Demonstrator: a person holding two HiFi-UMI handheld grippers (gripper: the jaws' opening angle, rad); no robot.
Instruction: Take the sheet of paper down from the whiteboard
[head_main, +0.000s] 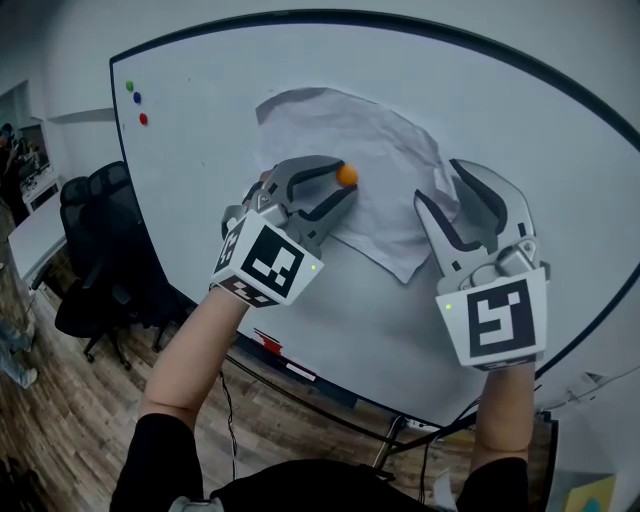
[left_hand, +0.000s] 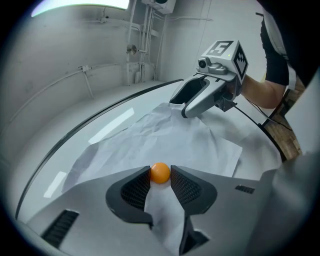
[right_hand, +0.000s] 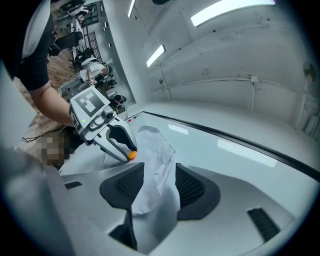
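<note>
A crumpled white sheet of paper (head_main: 350, 150) hangs on the whiteboard (head_main: 200, 180), pinned by a small orange magnet (head_main: 346, 175). My left gripper (head_main: 343, 183) has its two tips on either side of that magnet (left_hand: 160, 172), very close to it, and I see no squeeze. My right gripper (head_main: 440, 185) stands open at the sheet's right edge. A lifted fold of the paper (right_hand: 156, 180) lies loose between its pads, with a gap on both sides. The left gripper view shows the sheet (left_hand: 165, 140) spread ahead and the right gripper (left_hand: 179, 108) at its far edge.
Three small coloured magnets (head_main: 137, 98) sit at the board's upper left. A ledge with a red item (head_main: 270, 345) runs under the board. Black office chairs (head_main: 95, 250) stand on the wooden floor at the left, and cables hang below the board.
</note>
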